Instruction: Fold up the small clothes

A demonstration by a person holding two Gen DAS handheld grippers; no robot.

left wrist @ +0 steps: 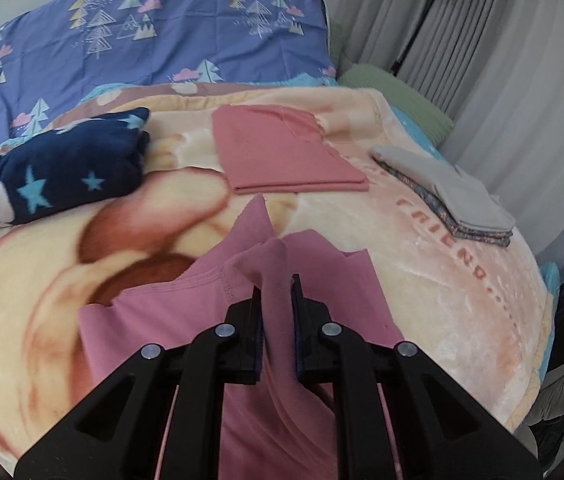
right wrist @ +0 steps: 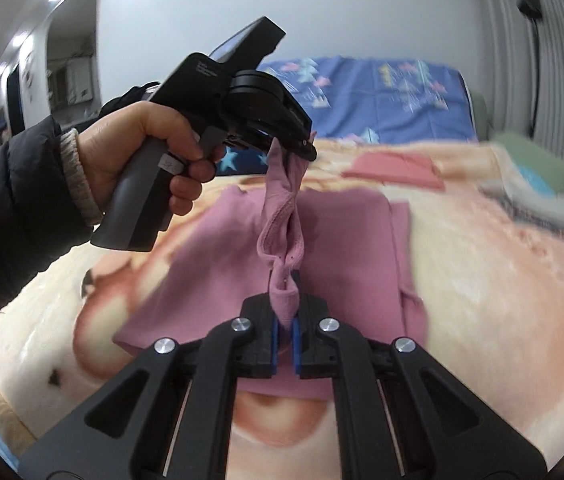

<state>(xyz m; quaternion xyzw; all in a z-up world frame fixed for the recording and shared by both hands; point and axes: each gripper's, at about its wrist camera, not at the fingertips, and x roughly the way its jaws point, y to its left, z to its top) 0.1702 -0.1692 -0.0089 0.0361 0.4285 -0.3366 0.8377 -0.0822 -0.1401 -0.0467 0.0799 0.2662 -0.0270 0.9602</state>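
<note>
Pink cloth, a small garment (right wrist: 274, 240), hangs stretched between both claws above the bed, its lower part spread on the peach blanket (left wrist: 422, 280). The left claw (left wrist: 276, 292) is closed tight on a bunched edge of it, tipped forward and down; the person's left hand (right wrist: 138, 160) grips its grey handle, wrist level, dark sleeve behind. The right claw (right wrist: 285, 316) pinches the other end, pointing along the bed. Farther up lie a folded salmon cloth (left wrist: 282, 152), a navy star bundle (left wrist: 54, 172) and a grey folded stack (left wrist: 450, 196).
</note>
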